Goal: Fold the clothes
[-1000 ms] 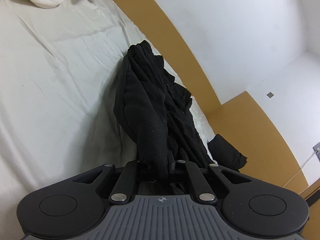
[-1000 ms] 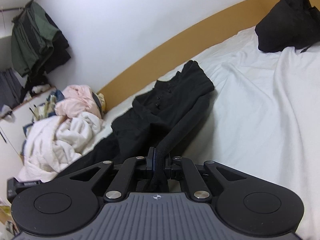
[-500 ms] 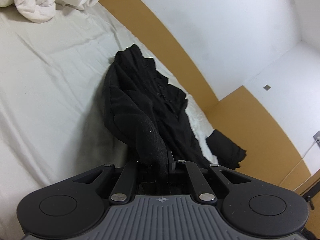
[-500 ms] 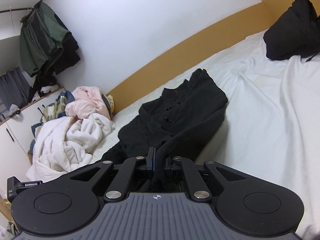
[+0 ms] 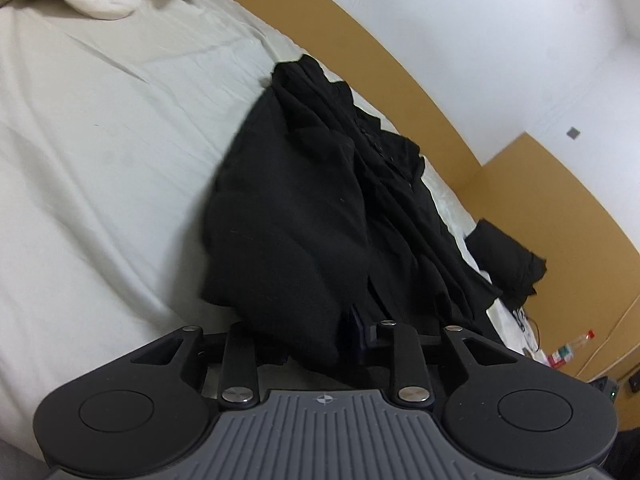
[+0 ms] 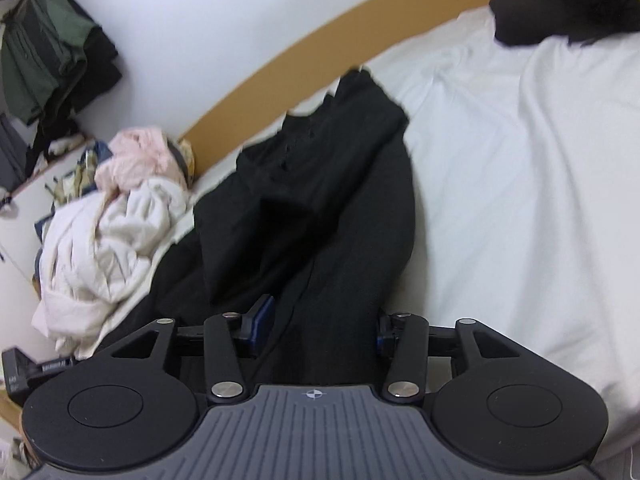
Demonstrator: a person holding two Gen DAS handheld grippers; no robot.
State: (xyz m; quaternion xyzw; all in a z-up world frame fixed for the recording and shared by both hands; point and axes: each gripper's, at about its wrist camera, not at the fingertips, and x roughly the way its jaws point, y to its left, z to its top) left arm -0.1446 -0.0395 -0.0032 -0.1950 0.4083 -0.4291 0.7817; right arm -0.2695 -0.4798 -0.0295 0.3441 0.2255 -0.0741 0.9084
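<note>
The black garment [image 5: 304, 216] lies on the bed [image 5: 100, 152] beside the headboard [image 5: 360, 44]. Right gripper [image 6: 324, 328]: jaws apart, garment between them. Left gripper [image 5: 320, 332]: jaw state cannot be told, cloth covers them

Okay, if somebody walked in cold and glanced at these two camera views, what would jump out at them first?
First, the crumpled black button-front garment sprawled along the white bed sheet beside the tan wooden bed frame. The right gripper stands open with that cloth lying between its fingers. Then the heap of white and pink laundry at the right view's left, and a smaller black bundle top right.
</note>
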